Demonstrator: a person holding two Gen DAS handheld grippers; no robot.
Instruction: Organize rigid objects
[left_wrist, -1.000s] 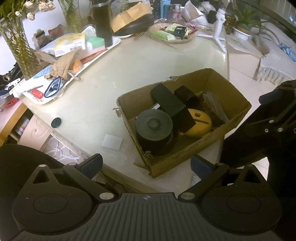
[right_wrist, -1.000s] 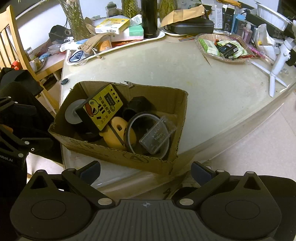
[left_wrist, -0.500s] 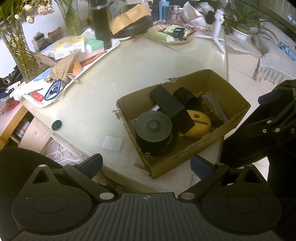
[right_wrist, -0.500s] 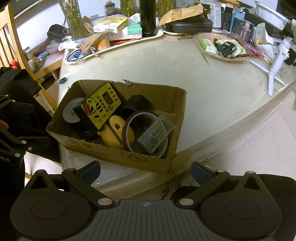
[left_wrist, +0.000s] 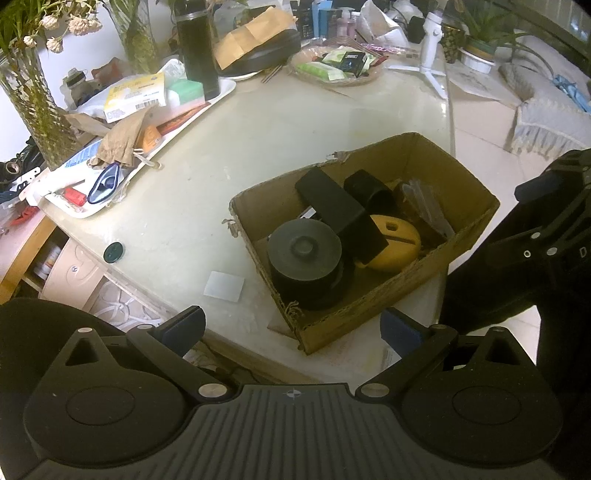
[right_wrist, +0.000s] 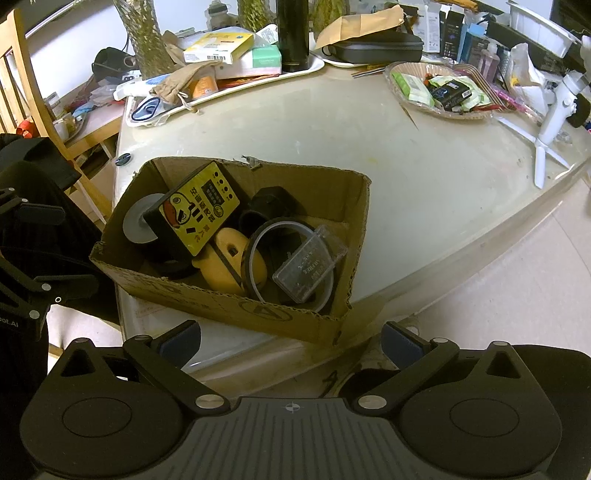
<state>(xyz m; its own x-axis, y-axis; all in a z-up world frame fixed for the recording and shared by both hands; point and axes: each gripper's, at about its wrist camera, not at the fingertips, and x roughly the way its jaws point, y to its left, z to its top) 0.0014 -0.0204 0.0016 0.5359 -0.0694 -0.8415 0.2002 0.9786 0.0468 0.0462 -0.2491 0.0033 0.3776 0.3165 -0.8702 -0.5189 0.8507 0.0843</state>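
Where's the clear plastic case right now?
In the right wrist view the clear plastic case lies inside the cardboard box, toward its right end, resting on the black ring beside the yellow piece.

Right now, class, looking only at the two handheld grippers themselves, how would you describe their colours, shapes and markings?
Both look alike. The left gripper and right gripper are black, with a ribbed grey central plate bearing a small crosshair mark, round disc housings either side, silver pivot screws on angled linkage arms, and dark blue pads on the fingertips. No cables or sleeves are visible.
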